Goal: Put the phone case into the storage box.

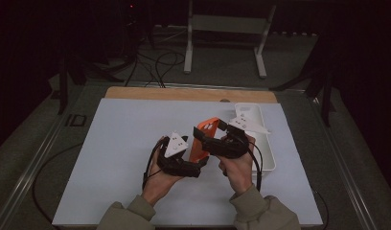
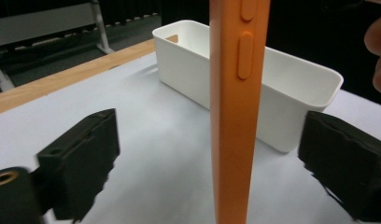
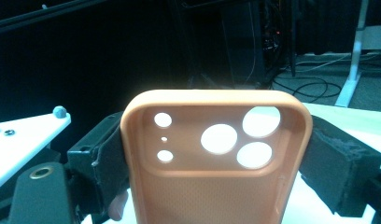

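On the pale bench (image 1: 112, 158), the left claw (image 1: 196, 165) stood spread wide, its pads clear on either side of the orange phone case (image 1: 203, 139), which ran edge-on between them in the left gripper view without touching either one. The case was held upright above the bench, near the middle, pinched across its width by the right claw (image 1: 208, 139), whose pads pressed both long edges. Just to the right sat the white bin (image 1: 268, 158), apparently the place it was bound for. With one claw alone carrying a thin, springy shell, the likely trouble was the case bowing and popping out, or catching the bin's rim and tipping.
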### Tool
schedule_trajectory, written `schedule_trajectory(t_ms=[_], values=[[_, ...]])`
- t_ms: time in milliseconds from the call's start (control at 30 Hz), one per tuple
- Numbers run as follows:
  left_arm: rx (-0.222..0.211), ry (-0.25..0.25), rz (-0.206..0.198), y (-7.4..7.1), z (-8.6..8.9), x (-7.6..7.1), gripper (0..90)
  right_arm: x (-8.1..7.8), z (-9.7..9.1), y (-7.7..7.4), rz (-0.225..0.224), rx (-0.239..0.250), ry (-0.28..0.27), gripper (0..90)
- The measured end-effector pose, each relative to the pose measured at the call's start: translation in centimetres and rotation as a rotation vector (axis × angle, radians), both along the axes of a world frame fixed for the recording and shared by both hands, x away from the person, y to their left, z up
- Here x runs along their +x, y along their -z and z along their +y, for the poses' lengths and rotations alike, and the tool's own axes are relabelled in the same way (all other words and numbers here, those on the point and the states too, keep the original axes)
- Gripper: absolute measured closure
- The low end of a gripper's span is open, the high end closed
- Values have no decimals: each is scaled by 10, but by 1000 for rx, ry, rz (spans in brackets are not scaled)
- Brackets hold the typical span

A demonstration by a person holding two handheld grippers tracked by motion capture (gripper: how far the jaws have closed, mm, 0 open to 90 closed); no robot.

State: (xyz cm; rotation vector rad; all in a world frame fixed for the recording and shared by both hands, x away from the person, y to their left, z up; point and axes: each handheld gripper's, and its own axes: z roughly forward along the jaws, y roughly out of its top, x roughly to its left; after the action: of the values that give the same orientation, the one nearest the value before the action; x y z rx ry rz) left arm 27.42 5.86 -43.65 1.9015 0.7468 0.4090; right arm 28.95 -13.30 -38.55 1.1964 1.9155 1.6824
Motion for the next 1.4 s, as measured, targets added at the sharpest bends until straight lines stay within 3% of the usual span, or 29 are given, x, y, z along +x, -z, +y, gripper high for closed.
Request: schedule_trajectory(t_ms=[400, 1033, 1400], values=[[-42, -2, 21, -5, 17, 3, 9, 0, 1, 0, -9, -27, -1, 156], [-14, -43, -18, -14, 51, 4, 4, 3, -2, -3, -18, -48, 13, 155], [24, -73, -28, -9, 74, 1, 4, 6, -8, -3, -19, -50, 29, 155]])
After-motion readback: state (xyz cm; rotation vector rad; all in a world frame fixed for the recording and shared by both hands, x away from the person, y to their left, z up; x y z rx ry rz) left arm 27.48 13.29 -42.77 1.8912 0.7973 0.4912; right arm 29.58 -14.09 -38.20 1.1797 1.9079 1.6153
